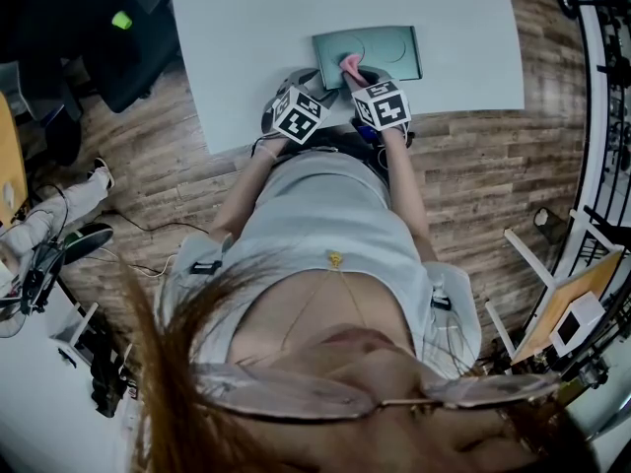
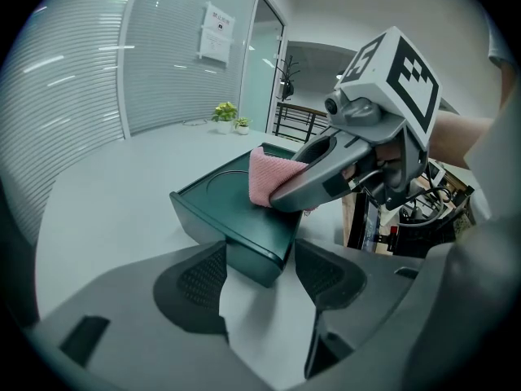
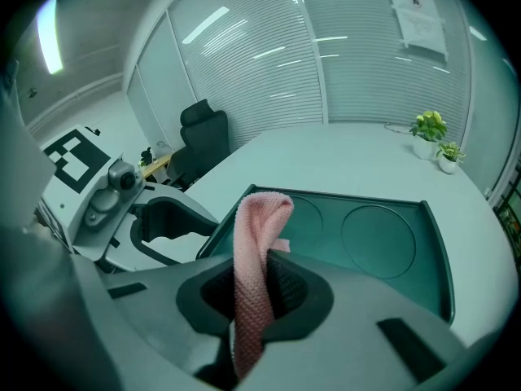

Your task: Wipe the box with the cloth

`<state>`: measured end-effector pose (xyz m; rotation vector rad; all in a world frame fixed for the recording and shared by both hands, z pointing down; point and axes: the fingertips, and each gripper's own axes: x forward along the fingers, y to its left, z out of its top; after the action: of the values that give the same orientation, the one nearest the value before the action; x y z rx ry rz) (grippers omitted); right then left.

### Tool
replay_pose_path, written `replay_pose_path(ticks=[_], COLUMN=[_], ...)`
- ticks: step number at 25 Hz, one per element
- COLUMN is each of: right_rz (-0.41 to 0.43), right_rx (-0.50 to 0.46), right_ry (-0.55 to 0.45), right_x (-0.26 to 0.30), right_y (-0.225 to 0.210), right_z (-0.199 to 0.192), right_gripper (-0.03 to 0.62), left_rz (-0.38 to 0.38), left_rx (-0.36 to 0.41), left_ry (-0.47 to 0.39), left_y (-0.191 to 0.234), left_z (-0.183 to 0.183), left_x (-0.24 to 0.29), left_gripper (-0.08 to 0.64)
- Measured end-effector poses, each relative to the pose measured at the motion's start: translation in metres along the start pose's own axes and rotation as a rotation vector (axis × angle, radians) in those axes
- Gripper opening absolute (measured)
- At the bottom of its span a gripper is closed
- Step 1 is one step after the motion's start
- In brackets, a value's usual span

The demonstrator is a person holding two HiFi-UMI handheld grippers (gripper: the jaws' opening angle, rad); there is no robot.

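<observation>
Left claw (image 2: 259, 261) grasping box (image 2: 213, 200) corner, right claw (image 3: 260, 282) clenched on cloth (image 3: 259, 226) at box's near rim, table (image 1: 296, 18) stretching beyond

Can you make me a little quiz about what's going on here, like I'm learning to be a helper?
1. True or false: the right gripper is shut on a pink cloth.
2. What colour is the box on the white table? A red, B dark green, C yellow.
3. Fill in: between the jaws of the left gripper sits one ___ of the box.
Key: 1 true; 2 B; 3 corner.
</observation>
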<state>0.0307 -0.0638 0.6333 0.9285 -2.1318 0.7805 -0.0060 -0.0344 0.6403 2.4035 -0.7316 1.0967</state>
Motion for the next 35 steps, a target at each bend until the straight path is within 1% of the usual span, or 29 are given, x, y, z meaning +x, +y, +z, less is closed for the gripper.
replay_pose_path(ticks=[14,21,23,26,29,31,35], right_rz=[0.088,0.088,0.100,0.104,0.051,0.024,0.007], right_rx=[-0.058,-0.085,-0.094,-0.117,-0.152,-0.158,-0.172], right_ry=[0.031,0.018,0.007,-0.010,-0.040,-0.068,-0.108], right_x=[0.016,0.020,0.020,0.016,0.007,-0.003,-0.023], right_y=[0.037,0.043,0.044,0.039,0.022,0.009,-0.016], right_z=[0.007,0.009,0.008,0.009,0.011,0.013,0.014], right_gripper=[0.038,0.038,0.038,0.038,0.038,0.038,0.038], left_rz=[-0.007,-0.012,-0.013,-0.013,0.001,0.019,0.042], left_rx=[-0.001,0.011,0.014,0.015,0.013,0.006,-0.018], left_ry=[-0.001,-0.004,-0.005,-0.017,-0.048,-0.075,-0.118], left_y=[0.001,0.000,-0.001,-0.001,-0.002,-0.002,-0.003], left_z=[-0.001,-0.001,-0.001,0.003,0.012,0.020,0.034], left_x=[0.000,0.000,-0.001,-0.004,-0.011,-0.015,-0.020], left_gripper=[0.262,0.262,0.262,0.262,0.261,0.261,0.261])
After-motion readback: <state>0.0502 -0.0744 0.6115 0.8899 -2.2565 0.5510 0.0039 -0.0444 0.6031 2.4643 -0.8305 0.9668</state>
